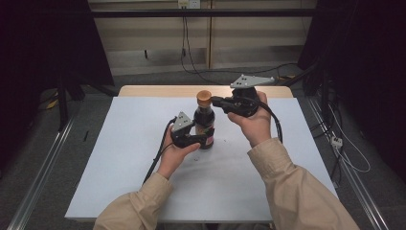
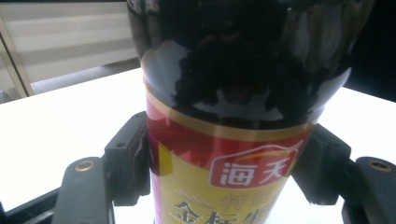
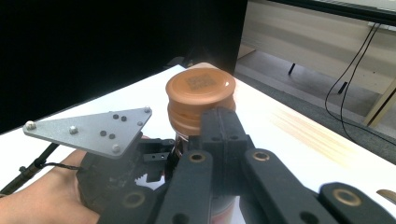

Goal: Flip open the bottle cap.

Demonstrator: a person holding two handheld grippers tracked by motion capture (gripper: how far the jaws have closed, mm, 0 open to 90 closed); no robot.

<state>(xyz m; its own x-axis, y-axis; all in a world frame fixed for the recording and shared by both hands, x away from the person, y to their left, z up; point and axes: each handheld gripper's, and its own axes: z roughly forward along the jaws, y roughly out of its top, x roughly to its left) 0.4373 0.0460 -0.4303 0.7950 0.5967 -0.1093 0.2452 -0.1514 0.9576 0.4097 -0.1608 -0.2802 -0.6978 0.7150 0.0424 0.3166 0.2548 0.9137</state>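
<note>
The left gripper [image 1: 201, 137] is clamped on the lower body of a dark soy sauce bottle [image 1: 204, 125], its two black jaws pressed against either side of the red and yellow label [image 2: 224, 182]; seen along that gripper, the pads [image 2: 133, 156] sit tight on the glass. The right gripper [image 1: 216, 101] has its jaws drawn together, and they reach in from the right at the height of the bottle's neck, just under the brown cap [image 1: 204, 96]. From that gripper's own camera the closed jaws lie right against the cap's near side [image 3: 201, 95], though I cannot tell whether they actually pinch anything.

The bottle stands upright on the white table top [image 1: 119, 163], a little far of its middle, between the person's two hands. The left hand [image 1: 174, 154] cradles its gripper from below and to the left; the right hand [image 1: 253, 122] holds its gripper higher, with the grey three-cornered plate [image 1: 251, 80] on top. Both forearms wear tan sleeves [image 1: 287, 187]. Beyond the white surface, a strip of bare wood [image 1: 158, 90] runs along the far edge.
</note>
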